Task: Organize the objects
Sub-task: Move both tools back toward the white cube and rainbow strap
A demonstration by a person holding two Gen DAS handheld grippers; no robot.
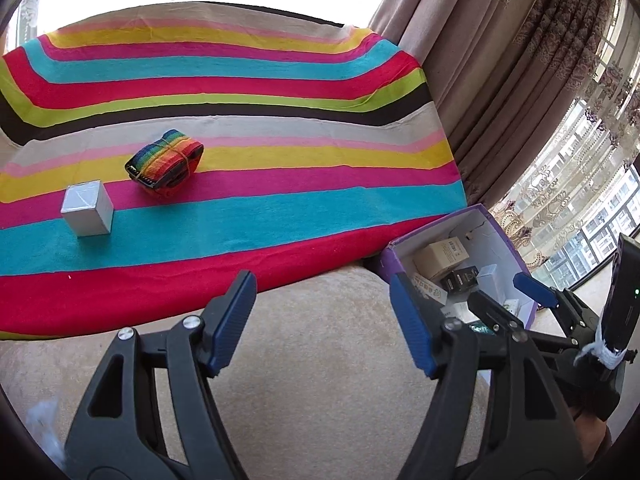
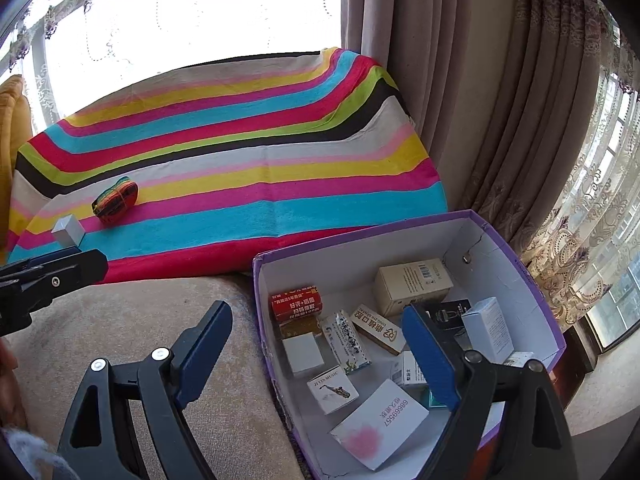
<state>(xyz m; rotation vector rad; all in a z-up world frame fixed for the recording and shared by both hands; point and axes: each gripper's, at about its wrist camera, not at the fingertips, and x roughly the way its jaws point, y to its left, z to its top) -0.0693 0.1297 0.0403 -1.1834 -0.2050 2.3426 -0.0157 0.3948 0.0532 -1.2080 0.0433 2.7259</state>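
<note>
A small silver box (image 1: 87, 214) and a rolled rainbow strap (image 1: 165, 164) lie on the striped cloth (image 1: 280, 208); both show small at far left in the right wrist view, box (image 2: 69, 230) and strap (image 2: 115, 200). A purple open box (image 2: 520, 264) with a white inside holds several small cartons; it also shows in the left wrist view (image 1: 472, 216). My left gripper (image 1: 324, 320) is open and empty above the beige cushion, short of the cloth. My right gripper (image 2: 320, 348) is open and empty, its right finger over the purple box's inside.
The beige cushion (image 1: 320, 380) lies in front of the cloth. Curtains (image 2: 480, 100) and windows stand behind and to the right. The left gripper's finger (image 2: 52, 268) enters the right wrist view at the left edge. The right gripper (image 1: 536, 292) shows over the purple box.
</note>
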